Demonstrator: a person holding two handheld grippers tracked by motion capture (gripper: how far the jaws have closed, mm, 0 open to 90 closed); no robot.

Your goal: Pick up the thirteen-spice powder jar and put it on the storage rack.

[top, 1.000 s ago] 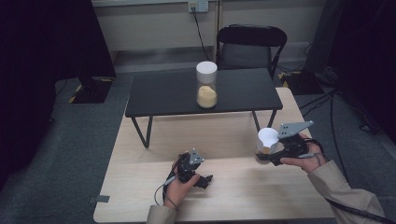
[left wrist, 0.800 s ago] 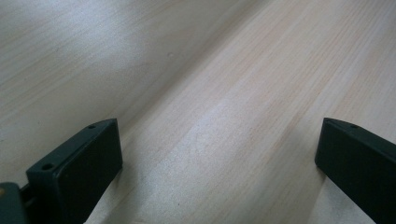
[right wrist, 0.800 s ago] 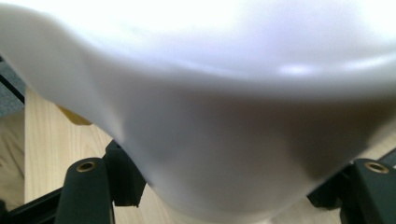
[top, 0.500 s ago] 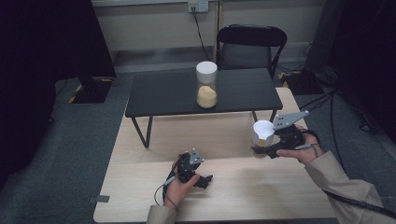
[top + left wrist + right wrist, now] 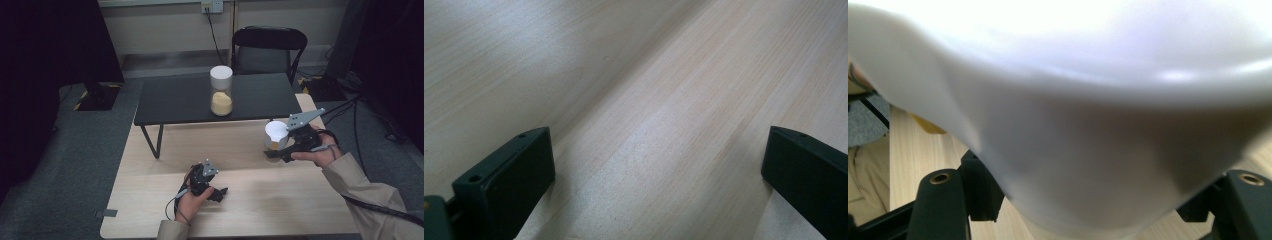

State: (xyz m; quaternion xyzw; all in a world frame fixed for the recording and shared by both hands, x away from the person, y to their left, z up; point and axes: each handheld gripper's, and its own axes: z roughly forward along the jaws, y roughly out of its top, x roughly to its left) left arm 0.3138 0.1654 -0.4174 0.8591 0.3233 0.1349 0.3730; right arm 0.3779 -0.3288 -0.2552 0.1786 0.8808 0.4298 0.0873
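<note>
meanwhile right gripper (image 5: 280, 150) raised, jaws clamped on white cup (image 5: 275, 135); left gripper (image 5: 216, 189) low on table (image 5: 280, 200), jaws apart

We see a lab-like recording room: dark curtains (image 5: 45, 75) at left, grey carpet (image 5: 75, 165), trailing floor cables (image 5: 380, 125).

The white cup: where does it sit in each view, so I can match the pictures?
High view: white cup right of centre, held in the right gripper above the light wooden table.
Left gripper view: not in it.
Right gripper view: cup close up between the jaws.
Shared landmark: the light wooden table.
</note>
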